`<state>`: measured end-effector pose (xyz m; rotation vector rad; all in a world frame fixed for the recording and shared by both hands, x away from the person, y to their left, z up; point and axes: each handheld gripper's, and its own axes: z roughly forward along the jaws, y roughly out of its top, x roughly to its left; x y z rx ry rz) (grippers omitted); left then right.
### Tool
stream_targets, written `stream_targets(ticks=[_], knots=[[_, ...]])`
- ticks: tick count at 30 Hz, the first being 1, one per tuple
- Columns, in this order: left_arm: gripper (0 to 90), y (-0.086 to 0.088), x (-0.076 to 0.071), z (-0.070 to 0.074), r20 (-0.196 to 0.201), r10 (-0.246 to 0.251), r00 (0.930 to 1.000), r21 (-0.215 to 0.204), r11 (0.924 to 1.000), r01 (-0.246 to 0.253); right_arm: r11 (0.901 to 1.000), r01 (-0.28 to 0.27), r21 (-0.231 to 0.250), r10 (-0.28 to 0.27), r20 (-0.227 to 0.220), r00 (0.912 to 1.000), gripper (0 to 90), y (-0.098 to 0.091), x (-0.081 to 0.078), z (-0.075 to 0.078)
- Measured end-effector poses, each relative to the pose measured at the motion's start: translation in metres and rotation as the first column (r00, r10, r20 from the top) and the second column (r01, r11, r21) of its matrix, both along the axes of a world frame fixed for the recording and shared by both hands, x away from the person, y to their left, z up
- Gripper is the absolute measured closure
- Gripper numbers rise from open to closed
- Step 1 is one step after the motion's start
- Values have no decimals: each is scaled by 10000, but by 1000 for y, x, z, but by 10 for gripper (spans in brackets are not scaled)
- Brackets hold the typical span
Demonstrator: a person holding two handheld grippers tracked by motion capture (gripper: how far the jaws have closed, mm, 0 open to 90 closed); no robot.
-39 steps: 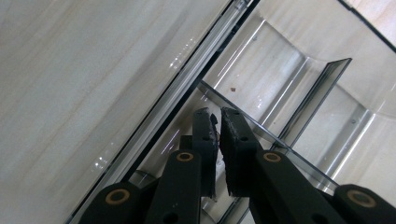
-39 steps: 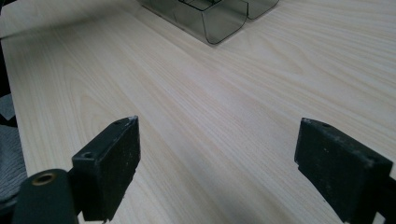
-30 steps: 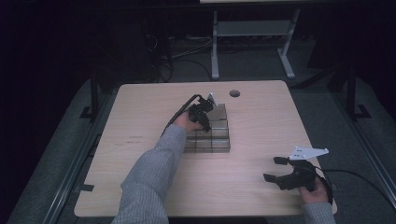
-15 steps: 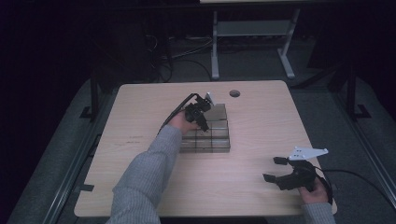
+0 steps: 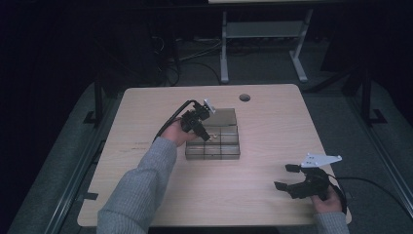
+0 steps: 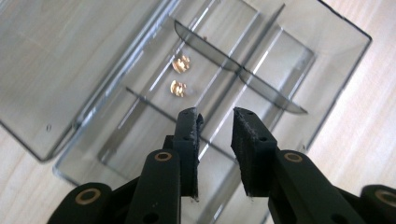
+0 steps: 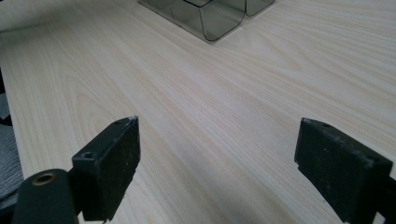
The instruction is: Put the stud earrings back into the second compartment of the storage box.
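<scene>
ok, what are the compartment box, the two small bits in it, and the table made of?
Compartment box: looks like smoky clear plastic, glossy; the wood grain shows through its walls and dividers. Two small bits: shiny gold-coloured, maybe metal; too small to be sure. Table: pale wood-grain top with a matte finish, possibly laminate.

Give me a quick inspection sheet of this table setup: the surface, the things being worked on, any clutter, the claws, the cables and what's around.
Surface: pale wooden table with a round hole near the far edge.
Job's things: smoky clear compartment box, lid open; two small gold pieces in one compartment.
Clutter: nothing seen.
Claws: left claw above the box, jaws just been opening, nothing between them; right claw wide open, nothing held, low over bare table near the front right corner.
Cables: a black cable trails from the left claw, another from the right.
Surroundings: dark room, grey floor, metal stand behind the table.
</scene>
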<state>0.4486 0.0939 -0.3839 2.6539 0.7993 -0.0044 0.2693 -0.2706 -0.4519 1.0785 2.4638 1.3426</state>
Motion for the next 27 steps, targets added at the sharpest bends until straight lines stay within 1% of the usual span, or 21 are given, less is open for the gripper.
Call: stream_targets(ticks=[3,4,8,10,12,16,20,22,27], knots=[[694,7,-8,2,58,-10,10000,-57,10000,10,10000,-42,-47,42,40,10000,140,0,0,-1],[691,8,-10,2,91,33,10000,-132,9999,-32,10000,-44,-44,44,31,10000,140,0,0,-1],[678,18,-18,5,133,-20,9999,-170,9999,22,10000,-33,-67,33,45,10000,140,0,0,-1],[670,21,-22,5,180,81,9998,-304,9995,-76,10000,-11,-70,11,38,10000,141,0,0,-1],[664,26,-26,7,206,89,9997,-325,9994,-82,10000,44,-75,-44,3,10000,140,0,0,-1],[648,33,-33,7,253,88,9996,-376,9993,-79,9999,81,-86,-82,-22,10000,141,0,0,-1],[635,40,-42,6,328,105,9994,-519,9986,-88,9999,114,-104,-115,-46,9999,140,0,0,-2],[626,44,-45,5,341,87,9994,-492,9988,-70,9999,93,-135,-93,-11,10000,140,0,0,-2],[614,54,-54,5,442,228,9988,-669,9976,-198,9998,54,-199,-53,27,10000,141,1,1,-2]])
